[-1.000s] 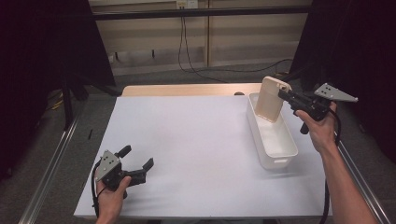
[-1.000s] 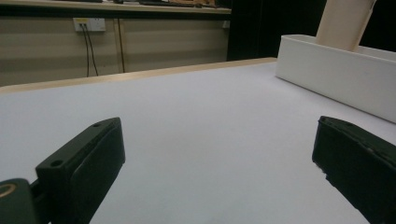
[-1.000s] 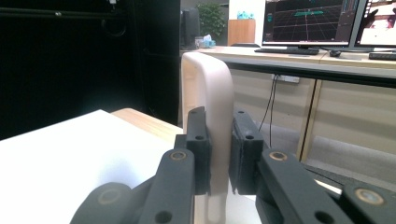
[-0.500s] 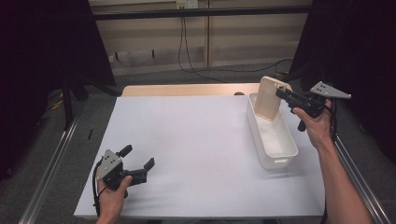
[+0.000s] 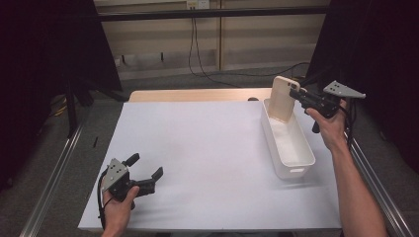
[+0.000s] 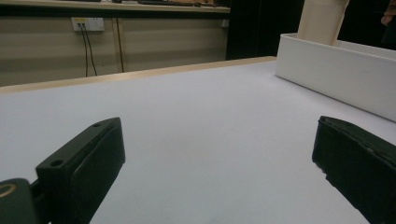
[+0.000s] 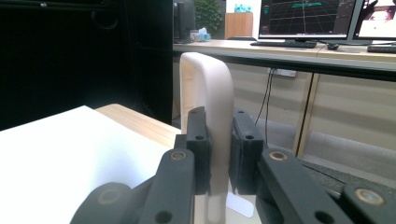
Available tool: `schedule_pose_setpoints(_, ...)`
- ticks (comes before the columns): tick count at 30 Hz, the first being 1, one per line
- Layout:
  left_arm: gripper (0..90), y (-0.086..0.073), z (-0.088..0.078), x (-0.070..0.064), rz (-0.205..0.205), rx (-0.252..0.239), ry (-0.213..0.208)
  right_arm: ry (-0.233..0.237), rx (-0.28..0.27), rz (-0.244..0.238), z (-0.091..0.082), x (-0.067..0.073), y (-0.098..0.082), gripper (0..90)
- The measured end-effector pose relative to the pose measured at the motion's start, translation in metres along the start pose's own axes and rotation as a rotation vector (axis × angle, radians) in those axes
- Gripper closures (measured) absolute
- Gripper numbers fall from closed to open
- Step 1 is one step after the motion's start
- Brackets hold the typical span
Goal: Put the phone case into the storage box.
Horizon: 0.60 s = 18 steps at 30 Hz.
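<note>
The right gripper [image 5: 298, 92], jaws clenched on the flat beige rounded-corner plastic phone case [image 5: 283, 98], has shifted toward the far end of the long white plastic bin [image 5: 296, 159] below; lower it upright. Left gripper [image 5: 146, 173] rests released.

Beige phone case [image 5: 284, 98], upright, lower end inside far end of white bin [image 5: 289, 148].

Work surface: a table with a white top [image 5: 212, 153] and a light wooden strip [image 5: 197, 95] along its 12 o'clock edge. One long white plastic bin [image 5: 296, 160] rests at 3 o'clock.
</note>
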State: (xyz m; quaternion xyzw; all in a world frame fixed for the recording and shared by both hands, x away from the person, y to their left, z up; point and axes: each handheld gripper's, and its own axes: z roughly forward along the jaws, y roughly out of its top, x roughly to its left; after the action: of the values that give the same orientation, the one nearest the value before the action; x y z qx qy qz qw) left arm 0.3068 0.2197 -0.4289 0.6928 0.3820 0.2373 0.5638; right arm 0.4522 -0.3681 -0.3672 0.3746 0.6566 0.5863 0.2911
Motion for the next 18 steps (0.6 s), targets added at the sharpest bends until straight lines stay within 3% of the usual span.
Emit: schedule_pose_setpoints(18,2.5,0.000,0.003,0.002,-0.008,0.002,0.007,0.006,0.021,0.003,0.017,-0.011,-0.019,80.9)
